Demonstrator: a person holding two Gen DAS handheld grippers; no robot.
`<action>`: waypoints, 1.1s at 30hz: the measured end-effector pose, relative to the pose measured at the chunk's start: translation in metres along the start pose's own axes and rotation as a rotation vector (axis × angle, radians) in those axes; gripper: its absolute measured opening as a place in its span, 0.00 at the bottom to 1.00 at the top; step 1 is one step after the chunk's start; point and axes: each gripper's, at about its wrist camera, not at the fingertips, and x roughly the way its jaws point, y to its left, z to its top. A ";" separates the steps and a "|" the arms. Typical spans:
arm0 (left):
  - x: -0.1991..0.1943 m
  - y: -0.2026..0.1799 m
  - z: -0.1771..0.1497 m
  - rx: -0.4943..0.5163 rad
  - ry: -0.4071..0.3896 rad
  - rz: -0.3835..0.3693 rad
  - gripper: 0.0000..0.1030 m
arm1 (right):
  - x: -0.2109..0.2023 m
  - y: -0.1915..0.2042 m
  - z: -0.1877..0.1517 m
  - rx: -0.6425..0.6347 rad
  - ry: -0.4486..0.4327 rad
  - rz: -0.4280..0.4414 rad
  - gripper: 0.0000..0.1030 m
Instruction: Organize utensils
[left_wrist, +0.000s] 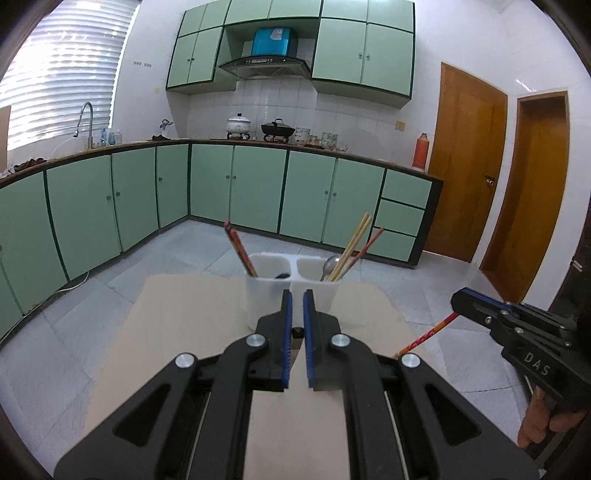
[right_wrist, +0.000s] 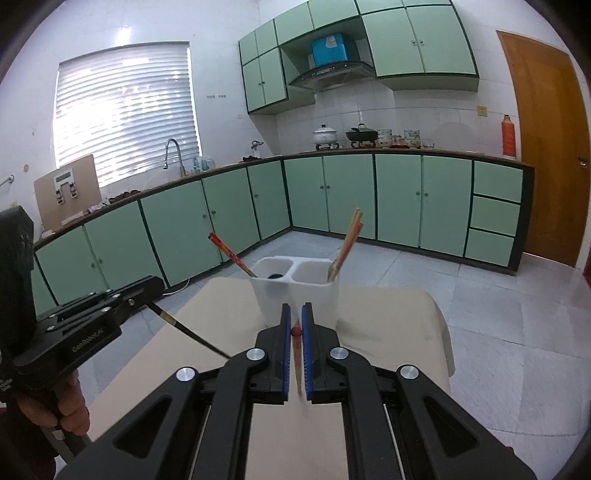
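My left tool (left_wrist: 297, 306) pinches one dark slim chopstick (right_wrist: 192, 331), my right tool (right_wrist: 296, 320) one red chopstick (left_wrist: 428, 336), both above the matte beige worktop (left_wrist: 177, 332), the white plastic two-cup holder (left_wrist: 291, 284) just ahead.

A beige table (left_wrist: 177, 332) carries a white two-compartment utensil holder (left_wrist: 269, 291).

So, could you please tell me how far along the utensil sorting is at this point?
Mostly done, it seems: the white two-compartment holder already has red chopsticks in its left side, and a spoon plus pale chopsticks in its right. In hand: the left tongs grip a dark chopstick, the right tongs a red one. Both need dropping in.
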 end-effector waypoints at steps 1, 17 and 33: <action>0.000 0.000 0.004 -0.003 0.000 -0.007 0.05 | 0.001 0.000 0.003 0.001 0.005 0.006 0.06; 0.001 0.012 0.036 -0.025 -0.023 -0.045 0.00 | 0.016 0.008 0.031 -0.041 0.021 0.063 0.06; 0.022 0.034 0.001 -0.063 0.124 -0.033 0.01 | 0.016 -0.003 0.018 0.007 0.026 0.043 0.06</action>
